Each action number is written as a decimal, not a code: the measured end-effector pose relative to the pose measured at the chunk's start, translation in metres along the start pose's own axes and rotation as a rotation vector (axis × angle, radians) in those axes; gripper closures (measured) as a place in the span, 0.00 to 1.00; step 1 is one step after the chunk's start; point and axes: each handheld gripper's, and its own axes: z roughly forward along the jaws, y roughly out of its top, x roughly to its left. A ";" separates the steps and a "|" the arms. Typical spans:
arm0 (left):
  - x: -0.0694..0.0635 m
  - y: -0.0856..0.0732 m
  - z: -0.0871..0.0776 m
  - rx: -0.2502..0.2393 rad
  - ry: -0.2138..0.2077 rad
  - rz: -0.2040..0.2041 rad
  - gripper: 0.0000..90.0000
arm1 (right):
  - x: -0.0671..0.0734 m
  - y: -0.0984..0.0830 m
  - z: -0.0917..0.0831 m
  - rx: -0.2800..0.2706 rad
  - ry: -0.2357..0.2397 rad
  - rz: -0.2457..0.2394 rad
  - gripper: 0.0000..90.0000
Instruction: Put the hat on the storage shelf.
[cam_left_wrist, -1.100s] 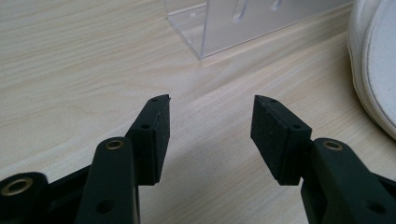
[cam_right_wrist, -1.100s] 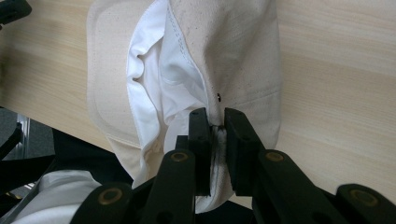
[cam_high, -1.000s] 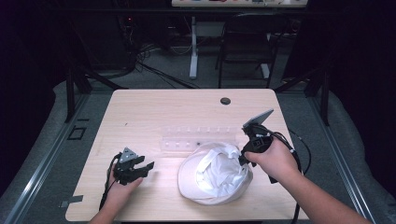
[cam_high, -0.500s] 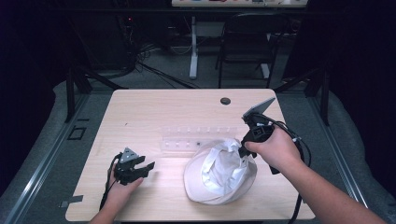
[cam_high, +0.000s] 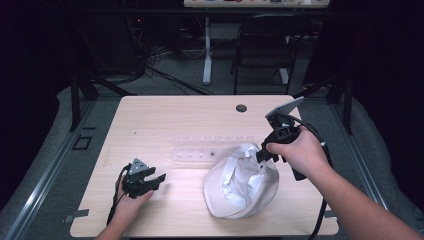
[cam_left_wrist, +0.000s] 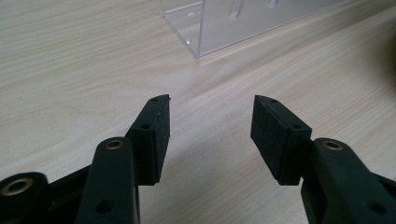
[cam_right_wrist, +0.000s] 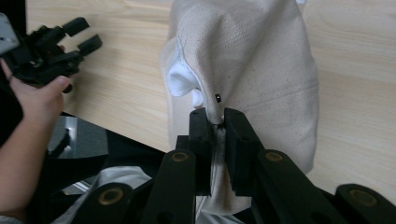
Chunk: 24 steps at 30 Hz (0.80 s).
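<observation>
- Two black fingers of the right gripper (cam_right_wrist: 216, 122) are pinched tight on a fold of the white cap (cam_right_wrist: 252, 60), right by a tiny dark eyelet in the cloth.
- In the high view that right gripper (cam_high: 263, 155) sits right of centre, the hand (cam_high: 300, 152) wrapped round it, the pinched edge of the cap (cam_high: 240, 182) lifted up while the rest of it sags onto the desk (cam_high: 165, 115) at lower centre.
- The cap shows its pale lining, brim end towards the bottom edge of the frame.
- Over at the lower left, the left gripper (cam_high: 159, 179) lies low on the desk in the left hand (cam_high: 129, 202), its fingers (cam_left_wrist: 154, 130) spread apart with nothing but bare wood between them.
- A clear plastic rack (cam_left_wrist: 224, 23) stands at the top of the left gripper view, well apart from those fingers; from above the rack (cam_high: 200, 150) sits mid-desk, just beside the cap.
- A small dark round thing (cam_high: 241, 108) lies near the desk's far edge.
</observation>
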 end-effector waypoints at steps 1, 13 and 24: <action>0.000 0.000 0.000 0.001 0.000 -0.001 0.53 | -0.002 0.001 -0.002 -0.007 0.044 0.033 0.92; -0.001 -0.001 0.001 -0.004 0.001 -0.007 0.53 | -0.016 0.003 -0.009 -0.023 0.204 0.094 0.92; -0.001 -0.001 0.002 -0.001 -0.001 -0.003 0.53 | -0.017 0.002 -0.010 -0.017 0.301 0.115 0.92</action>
